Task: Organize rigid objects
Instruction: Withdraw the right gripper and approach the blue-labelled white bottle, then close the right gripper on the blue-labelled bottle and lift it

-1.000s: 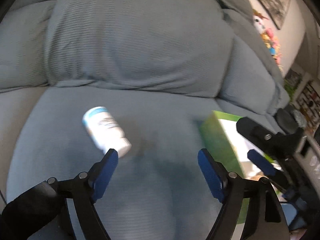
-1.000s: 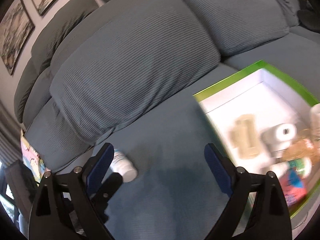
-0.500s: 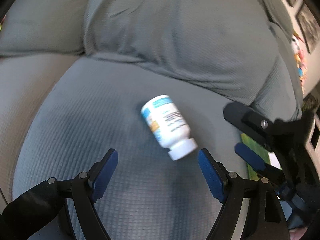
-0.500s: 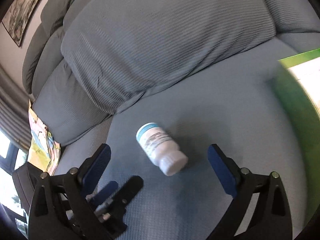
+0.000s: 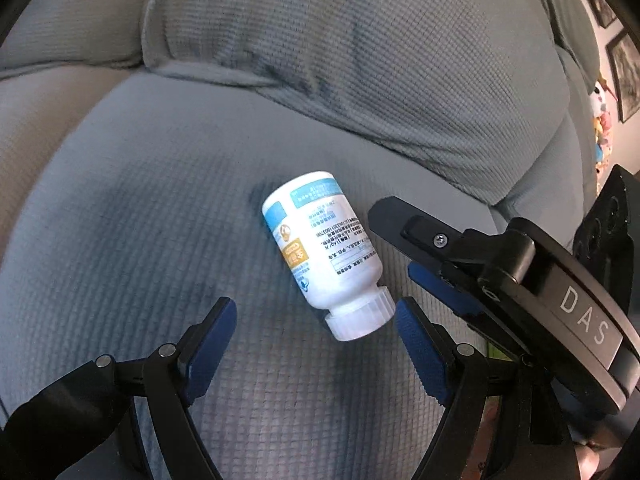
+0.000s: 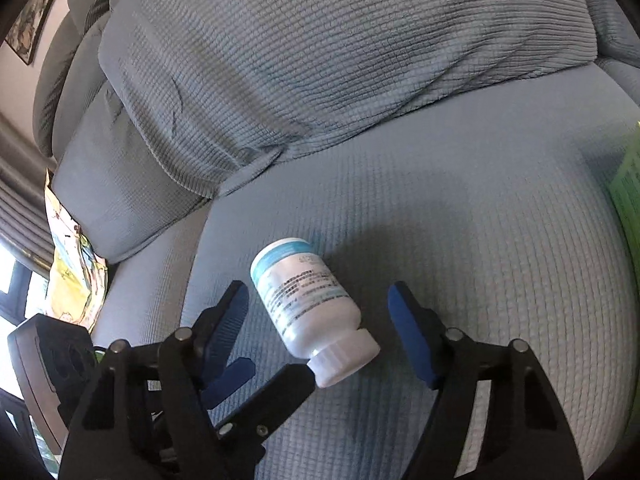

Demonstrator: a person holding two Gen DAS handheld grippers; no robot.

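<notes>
A white pill bottle (image 5: 324,252) with a blue-banded label lies on its side on the grey-blue sofa seat (image 5: 120,220), its cap toward me. My left gripper (image 5: 312,312) is open just short of the bottle, and its right fingertip (image 5: 400,310) is right beside the cap. In the right wrist view the bottle (image 6: 308,304) lies between the blue pads of my right gripper (image 6: 318,294). Those jaws are closing, with a gap still showing on both sides. A black finger (image 6: 298,374) of the left gripper reaches in at the cap.
The big back cushion (image 6: 320,60) rises just behind the bottle. The edge of a green box (image 6: 628,184) shows at the far right. A colourful printed bag (image 6: 68,256) lies past the left armrest. Framed pictures (image 5: 624,72) hang on the wall.
Both grippers have come down and in toward the bottle, which now looks larger and lies between the right jaws. The right jaws have narrowed. The green box has slid almost out of view.
</notes>
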